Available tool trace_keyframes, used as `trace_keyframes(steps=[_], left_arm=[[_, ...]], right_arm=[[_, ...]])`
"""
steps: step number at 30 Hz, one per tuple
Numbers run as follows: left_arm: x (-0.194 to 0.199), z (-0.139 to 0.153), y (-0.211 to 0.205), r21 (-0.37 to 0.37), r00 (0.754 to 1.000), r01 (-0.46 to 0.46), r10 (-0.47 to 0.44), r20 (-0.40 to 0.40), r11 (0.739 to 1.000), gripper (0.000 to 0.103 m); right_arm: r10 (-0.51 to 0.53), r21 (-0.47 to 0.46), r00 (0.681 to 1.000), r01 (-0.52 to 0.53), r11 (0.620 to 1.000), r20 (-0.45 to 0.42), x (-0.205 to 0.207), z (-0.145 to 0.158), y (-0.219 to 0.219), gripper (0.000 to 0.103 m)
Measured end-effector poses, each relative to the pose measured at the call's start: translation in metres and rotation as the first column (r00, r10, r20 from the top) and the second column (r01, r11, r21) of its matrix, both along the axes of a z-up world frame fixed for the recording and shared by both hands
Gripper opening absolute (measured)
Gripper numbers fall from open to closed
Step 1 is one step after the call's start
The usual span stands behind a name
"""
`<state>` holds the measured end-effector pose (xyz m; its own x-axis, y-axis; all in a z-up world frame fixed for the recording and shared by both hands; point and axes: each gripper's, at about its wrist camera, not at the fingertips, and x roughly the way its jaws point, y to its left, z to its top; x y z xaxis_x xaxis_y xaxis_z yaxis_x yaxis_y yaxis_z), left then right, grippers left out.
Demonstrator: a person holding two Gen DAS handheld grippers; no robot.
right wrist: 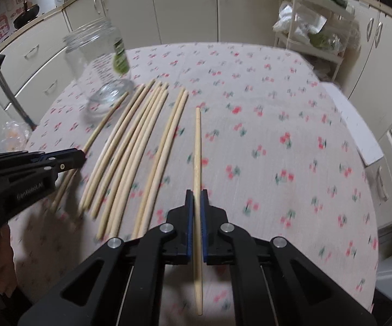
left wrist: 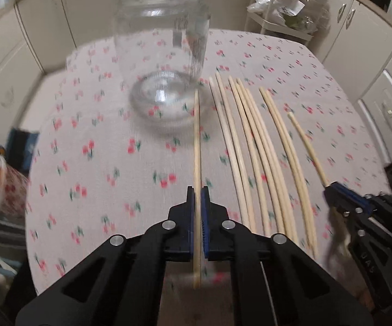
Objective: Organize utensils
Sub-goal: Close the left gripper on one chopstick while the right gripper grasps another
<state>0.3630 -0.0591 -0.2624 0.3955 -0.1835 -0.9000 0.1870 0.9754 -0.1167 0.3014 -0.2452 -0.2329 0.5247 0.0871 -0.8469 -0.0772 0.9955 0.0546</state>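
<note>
The chopstick (left wrist: 197, 146) between the black plastic fingers (left wrist: 190, 217) is pale, smooth wood. Ahead, the jar (left wrist: 163, 54) is shiny clear glass. The counter (left wrist: 109, 163) wears soft printed cloth.

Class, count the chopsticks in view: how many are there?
9: one chopstick in the left claw, another in the right claw, a bunch of five near the jar, a pair beside it. Overlaps may hide more.

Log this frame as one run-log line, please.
left gripper: shut on chopstick | right gripper: shut on chopstick | glass jar: upright, empty | loose chopsticks: on tablecloth
</note>
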Motion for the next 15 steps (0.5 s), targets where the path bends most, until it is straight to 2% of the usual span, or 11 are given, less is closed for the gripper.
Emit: trace_keyframes(steps=[4, 11, 15], left_arm=[[-0.014, 0.0, 0.009, -0.029, 0.999, 0.024, -0.025, -0.043, 0.999, 0.005], [0.004, 0.007, 0.006, 0.0, 1.0, 0.006, -0.006, -0.002, 1.0, 0.007], [0.022, 0.004, 0.0, 0.032, 1.0, 0.003, -0.004, 0.021, 0.999, 0.018]], right_arm=[[0.016, 0.019, 0.999, -0.015, 1.0, -0.029, -0.011, 0.001, 0.0, 0.006], [-0.007, 0.043, 1.0, 0.008, 0.999, -0.015, 0.016, 0.007, -0.007, 0.006], [0.009, 0.021, 1.0, -0.009, 1.0, -0.007, 0.03, 0.005, -0.003, 0.006]])
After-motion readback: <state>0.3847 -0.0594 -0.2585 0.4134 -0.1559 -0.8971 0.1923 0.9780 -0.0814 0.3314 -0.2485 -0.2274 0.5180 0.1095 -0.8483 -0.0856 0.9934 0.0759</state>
